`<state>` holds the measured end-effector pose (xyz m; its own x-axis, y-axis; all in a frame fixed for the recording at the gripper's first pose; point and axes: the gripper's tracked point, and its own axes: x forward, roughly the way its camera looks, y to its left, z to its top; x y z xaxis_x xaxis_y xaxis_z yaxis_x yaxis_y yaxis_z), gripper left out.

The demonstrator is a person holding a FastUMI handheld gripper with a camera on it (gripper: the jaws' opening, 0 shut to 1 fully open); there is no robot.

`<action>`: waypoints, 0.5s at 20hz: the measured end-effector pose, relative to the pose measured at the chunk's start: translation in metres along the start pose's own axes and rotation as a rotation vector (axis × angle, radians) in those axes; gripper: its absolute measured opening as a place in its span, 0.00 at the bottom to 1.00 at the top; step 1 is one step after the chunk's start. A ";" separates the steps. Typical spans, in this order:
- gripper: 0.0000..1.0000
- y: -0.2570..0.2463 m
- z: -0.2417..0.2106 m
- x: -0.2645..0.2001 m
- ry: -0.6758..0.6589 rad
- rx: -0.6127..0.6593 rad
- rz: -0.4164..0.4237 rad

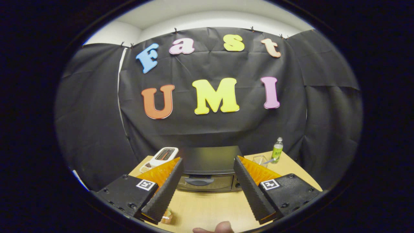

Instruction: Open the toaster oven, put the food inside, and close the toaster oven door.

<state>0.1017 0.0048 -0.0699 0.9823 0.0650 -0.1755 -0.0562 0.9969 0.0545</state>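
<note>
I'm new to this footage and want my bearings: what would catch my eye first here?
The black toaster oven stands out first, at the far side of the wooden table, door closed, seen beyond the wide-open fingers of the tool. To its left lies a white pop-up toaster; to its right stands a green bottle beside a clear glass container.

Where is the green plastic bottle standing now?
In the gripper view, the green plastic bottle stands on the wooden table, beyond the open gripper, right of the black toaster oven.

Even overhead light, sharp, fisheye-warped edges.
</note>
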 end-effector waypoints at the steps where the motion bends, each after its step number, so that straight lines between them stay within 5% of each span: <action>1: 1.00 0.002 -0.005 0.011 0.004 -0.004 0.004; 10: 1.00 0.010 -0.084 0.112 0.131 -0.030 0.016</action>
<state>0.1961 0.0258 -0.1716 0.9497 0.0842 -0.3018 -0.0789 0.9964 0.0295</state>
